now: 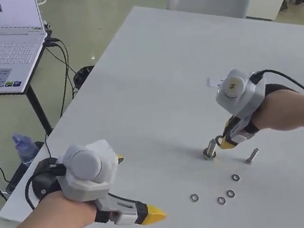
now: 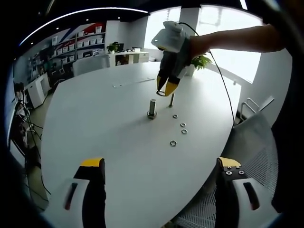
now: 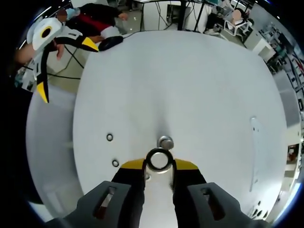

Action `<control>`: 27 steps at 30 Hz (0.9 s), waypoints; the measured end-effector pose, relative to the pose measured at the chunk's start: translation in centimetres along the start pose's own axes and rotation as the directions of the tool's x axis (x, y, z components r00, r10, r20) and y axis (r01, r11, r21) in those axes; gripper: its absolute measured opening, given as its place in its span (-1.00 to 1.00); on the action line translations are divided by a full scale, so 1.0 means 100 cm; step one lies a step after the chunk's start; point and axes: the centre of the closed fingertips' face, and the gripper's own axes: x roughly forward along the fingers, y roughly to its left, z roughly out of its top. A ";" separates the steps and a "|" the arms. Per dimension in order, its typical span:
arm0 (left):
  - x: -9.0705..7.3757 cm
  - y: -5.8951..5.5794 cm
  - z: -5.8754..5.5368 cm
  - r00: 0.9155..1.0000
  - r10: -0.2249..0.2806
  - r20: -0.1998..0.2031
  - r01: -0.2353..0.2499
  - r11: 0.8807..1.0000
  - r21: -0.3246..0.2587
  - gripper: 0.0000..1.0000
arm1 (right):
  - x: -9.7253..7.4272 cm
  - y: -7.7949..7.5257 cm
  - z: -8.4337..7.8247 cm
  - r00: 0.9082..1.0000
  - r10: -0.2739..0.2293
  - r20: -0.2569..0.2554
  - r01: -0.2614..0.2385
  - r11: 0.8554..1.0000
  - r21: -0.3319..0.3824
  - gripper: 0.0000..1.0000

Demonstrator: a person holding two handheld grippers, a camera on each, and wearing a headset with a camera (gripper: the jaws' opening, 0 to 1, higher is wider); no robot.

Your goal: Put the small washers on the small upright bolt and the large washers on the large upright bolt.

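The right claw (image 3: 159,165) has its jaws closed on a large washer (image 3: 158,150), pinching the ring by its edge between the yellow tips so that the hole faces the camera. Just beyond those tips the large bolt (image 3: 165,141) stands on the white table (image 3: 190,85); I cannot tell whether ring and bolt touch. In the head view this claw (image 1: 223,143) hangs tip-down with the large bolt (image 1: 210,152) just to the left of its tips. The small bolt (image 1: 252,156) is near on the claw's other side, below the person's forearm. Four small washers (image 1: 221,200) lie flat in a loose cluster, a little nearer the person than the right claw's tips and apart from both bolts. Two small washers (image 3: 109,137) show to the left of the jaws in the right gripper view.

The left claw (image 2: 161,164) is spread wide and holds nothing. Well ahead of it lie the small washers (image 2: 173,142), then the large bolt (image 2: 152,108), with the right claw (image 2: 166,91) just above and beyond it. In the head view the left claw (image 1: 137,187) hovers near the table's edge, with the washers off to its right
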 end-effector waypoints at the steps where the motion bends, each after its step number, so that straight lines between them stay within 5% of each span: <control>1: 0.000 0.000 0.000 1.000 -0.001 -0.001 0.001 1.000 -0.002 0.94 | 0.000 -0.001 -0.002 1.000 -0.002 -0.002 0.002 1.000 0.002 -0.57; 15: 0.003 0.003 -0.003 1.000 -0.006 -0.004 0.006 1.000 -0.020 0.90 | 0.004 -0.002 0.004 1.000 -0.005 0.006 0.005 0.999 0.041 -0.57; 27: -0.001 0.007 0.006 1.000 -0.001 0.012 0.001 1.000 -0.001 0.85 | 0.017 0.003 0.016 1.000 -0.001 -0.007 0.001 1.000 0.011 -0.57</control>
